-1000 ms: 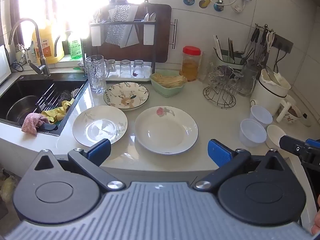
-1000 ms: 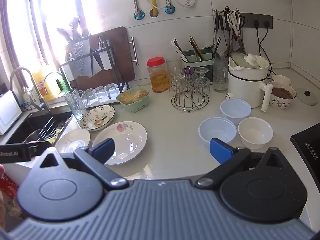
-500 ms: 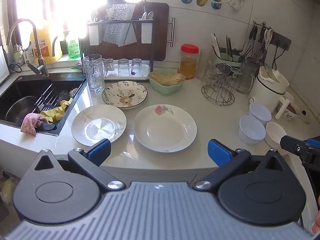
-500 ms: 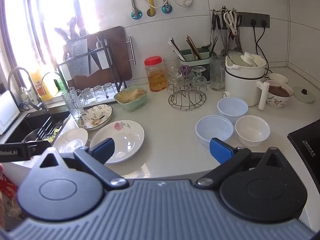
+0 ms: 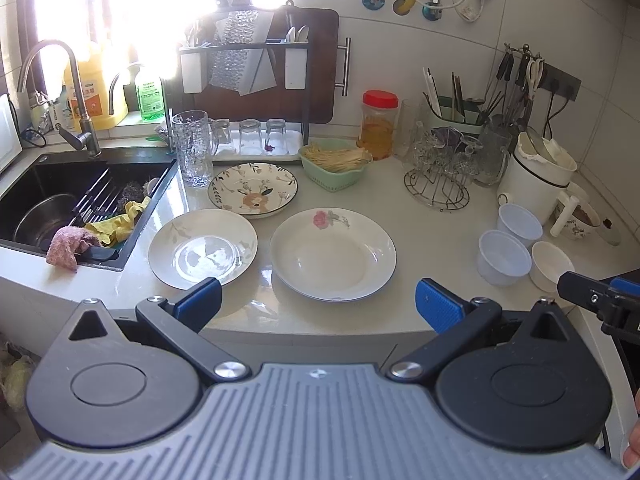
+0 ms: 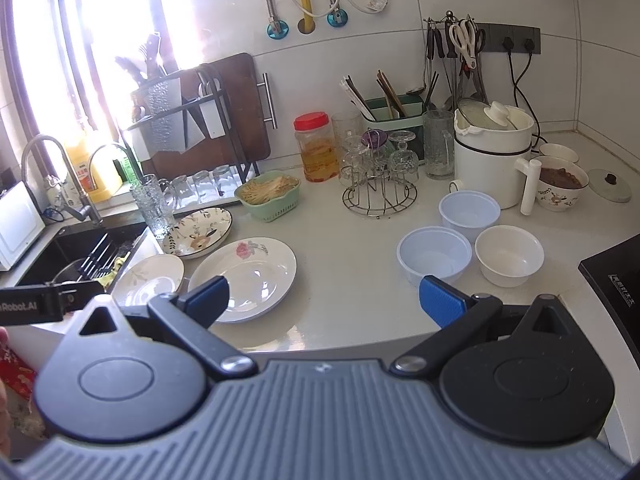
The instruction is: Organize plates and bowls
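While both pairs of fingers stand wide and hold nothing, the left gripper (image 5: 318, 300) hangs at the table (image 5: 432, 240) edge before the rose plate (image 5: 333, 254), with a pale leaf plate (image 5: 203, 248) just left and a deer plate (image 5: 253, 189) behind. The right gripper (image 6: 323, 296) faces two bluish plastic bowls (image 6: 434, 256) and a white bowl (image 6: 509, 255), close together. The plates look stiff, glossy and breakable, so I'd pinch a raised rim; the plastic bowls seem light and may slide.
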`<state>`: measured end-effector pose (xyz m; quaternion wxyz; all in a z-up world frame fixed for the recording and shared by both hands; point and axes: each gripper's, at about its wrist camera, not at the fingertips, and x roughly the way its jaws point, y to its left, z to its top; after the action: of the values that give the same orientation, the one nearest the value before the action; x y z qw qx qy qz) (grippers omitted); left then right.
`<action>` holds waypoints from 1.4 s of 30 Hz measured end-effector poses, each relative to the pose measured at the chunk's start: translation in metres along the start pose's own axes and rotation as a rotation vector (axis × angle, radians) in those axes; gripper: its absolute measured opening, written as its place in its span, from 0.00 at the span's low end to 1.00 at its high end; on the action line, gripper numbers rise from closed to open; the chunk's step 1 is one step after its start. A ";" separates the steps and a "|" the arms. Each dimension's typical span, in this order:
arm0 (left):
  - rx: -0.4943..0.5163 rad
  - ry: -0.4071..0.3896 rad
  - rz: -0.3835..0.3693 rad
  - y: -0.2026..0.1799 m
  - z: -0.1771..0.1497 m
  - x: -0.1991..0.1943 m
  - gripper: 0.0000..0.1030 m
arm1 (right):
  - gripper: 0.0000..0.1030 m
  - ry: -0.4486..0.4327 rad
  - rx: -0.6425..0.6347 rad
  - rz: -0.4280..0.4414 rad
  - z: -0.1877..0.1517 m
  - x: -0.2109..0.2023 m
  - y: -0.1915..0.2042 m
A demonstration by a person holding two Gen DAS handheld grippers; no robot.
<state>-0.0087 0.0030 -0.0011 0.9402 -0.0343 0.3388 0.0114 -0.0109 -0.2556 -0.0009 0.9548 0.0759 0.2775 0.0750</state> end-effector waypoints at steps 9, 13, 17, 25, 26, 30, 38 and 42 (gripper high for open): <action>-0.002 -0.003 -0.005 0.001 -0.003 -0.006 1.00 | 1.00 0.002 -0.005 0.000 -0.001 -0.003 0.000; -0.006 -0.001 -0.008 0.001 -0.004 -0.008 1.00 | 1.00 0.004 -0.007 0.000 -0.002 -0.004 0.000; -0.007 0.002 -0.011 0.000 -0.005 -0.007 1.00 | 1.00 0.005 -0.009 -0.001 -0.003 -0.005 0.000; -0.008 -0.001 -0.011 0.000 -0.006 -0.006 1.00 | 1.00 0.004 -0.011 -0.001 -0.004 -0.005 -0.002; -0.008 -0.003 -0.012 0.000 -0.006 -0.006 1.00 | 1.00 0.003 -0.011 -0.002 -0.004 -0.005 -0.003; -0.010 -0.007 -0.014 -0.001 -0.006 -0.007 1.00 | 1.00 0.003 -0.012 0.001 -0.004 -0.006 -0.004; -0.006 -0.006 -0.010 -0.002 -0.004 -0.007 1.00 | 1.00 0.012 -0.008 -0.012 -0.002 0.001 -0.003; -0.006 -0.005 -0.007 -0.002 -0.003 -0.006 1.00 | 1.00 0.013 -0.010 0.001 -0.002 0.003 -0.003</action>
<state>-0.0151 0.0006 0.0009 0.9409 -0.0385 0.3364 0.0091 -0.0097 -0.2578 -0.0048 0.9532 0.0710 0.2835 0.0774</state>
